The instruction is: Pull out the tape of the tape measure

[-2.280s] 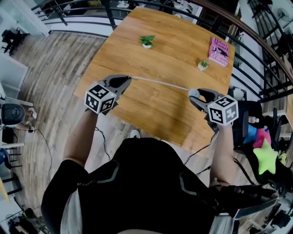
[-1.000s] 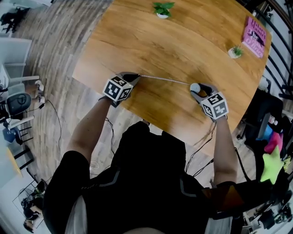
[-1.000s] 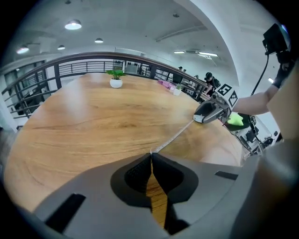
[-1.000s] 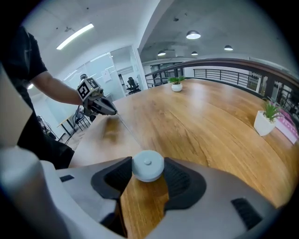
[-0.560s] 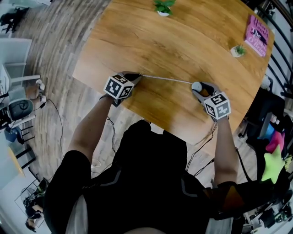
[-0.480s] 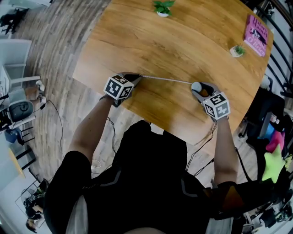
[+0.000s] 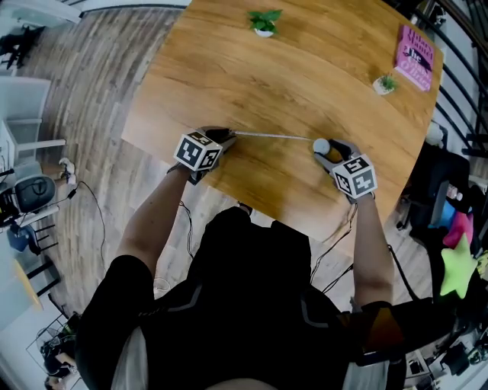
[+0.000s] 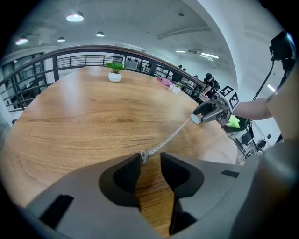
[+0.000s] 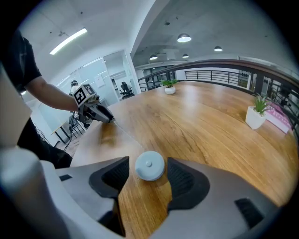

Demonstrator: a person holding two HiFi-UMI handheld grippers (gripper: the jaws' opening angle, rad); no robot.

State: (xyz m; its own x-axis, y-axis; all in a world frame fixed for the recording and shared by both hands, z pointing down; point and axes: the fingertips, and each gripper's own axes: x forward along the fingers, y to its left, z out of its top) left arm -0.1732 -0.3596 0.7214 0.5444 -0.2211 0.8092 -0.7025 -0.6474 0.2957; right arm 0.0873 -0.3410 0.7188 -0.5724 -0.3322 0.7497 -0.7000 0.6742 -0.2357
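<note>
A small round white tape measure case (image 9: 150, 165) lies on the wooden table (image 7: 305, 68) between the fingers of my right gripper (image 9: 148, 163). Its jaws are opening, with a gap on each side of the case. The thin tape (image 7: 274, 137) stretches left across the table to my left gripper (image 8: 150, 158). Those jaws are opening too, and the tape's end ring (image 8: 143, 155) rests at the tip of the left finger without being pinched. In the head view the left gripper (image 7: 226, 137) and the right gripper (image 7: 324, 148) sit low near the table's front edge.
A potted plant (image 7: 264, 21) stands at the far side of the table. A smaller plant (image 7: 383, 83) and a pink book (image 7: 415, 55) are at the far right. A dark railing curves behind the table, and wood floor lies to the left.
Since the oldest frame both grippers have come down to the tabletop with the tape still stretched between them. Over the last second they have stayed almost in place.
</note>
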